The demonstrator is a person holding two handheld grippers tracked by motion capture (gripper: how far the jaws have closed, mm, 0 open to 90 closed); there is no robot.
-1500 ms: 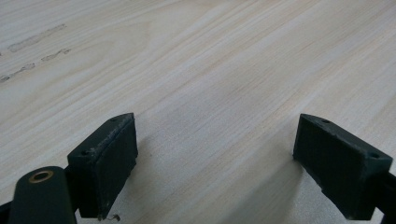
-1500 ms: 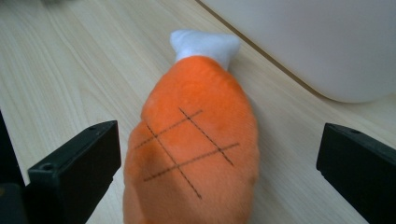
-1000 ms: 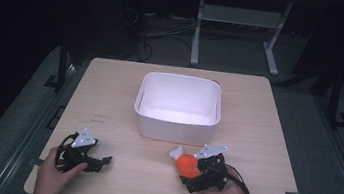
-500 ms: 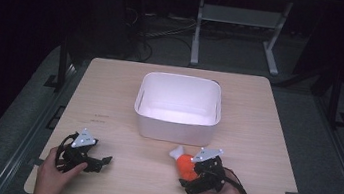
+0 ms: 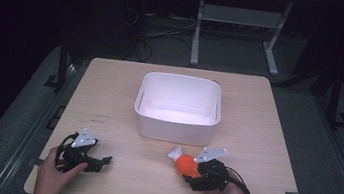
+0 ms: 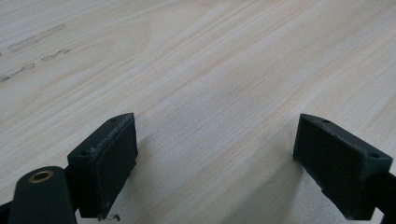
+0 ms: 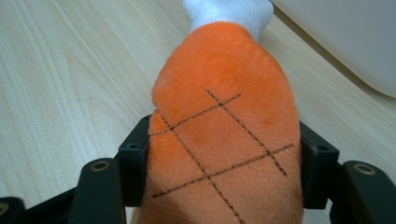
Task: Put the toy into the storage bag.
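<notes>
A soft orange plush toy (image 7: 224,135) with a white fabric tip and dark stitched criss-cross lines lies on the pale wooden worktop (image 5: 275,141), just in front of the white plastic tub (image 5: 178,109). The right gripper (image 5: 189,172) has just been closing, its pads pinching the toy's sides. The left gripper (image 5: 101,161) rests spread wide, holding nothing.

The high view is dim around its edges: the floor and background fall into near black, while the table (image 5: 109,99) is lit evenly from above. The white bin (image 5: 177,108) glares, its inside blown out toward 6 o'clock. Both gripper views are bright and soft-lit; the left gripper (image 6: 215,158) casts faint shadows toward 12 o'clock. The orange plush toy (image 7: 224,126) is sharp, its white tip at 12 o'clock slightly blurred.
</notes>
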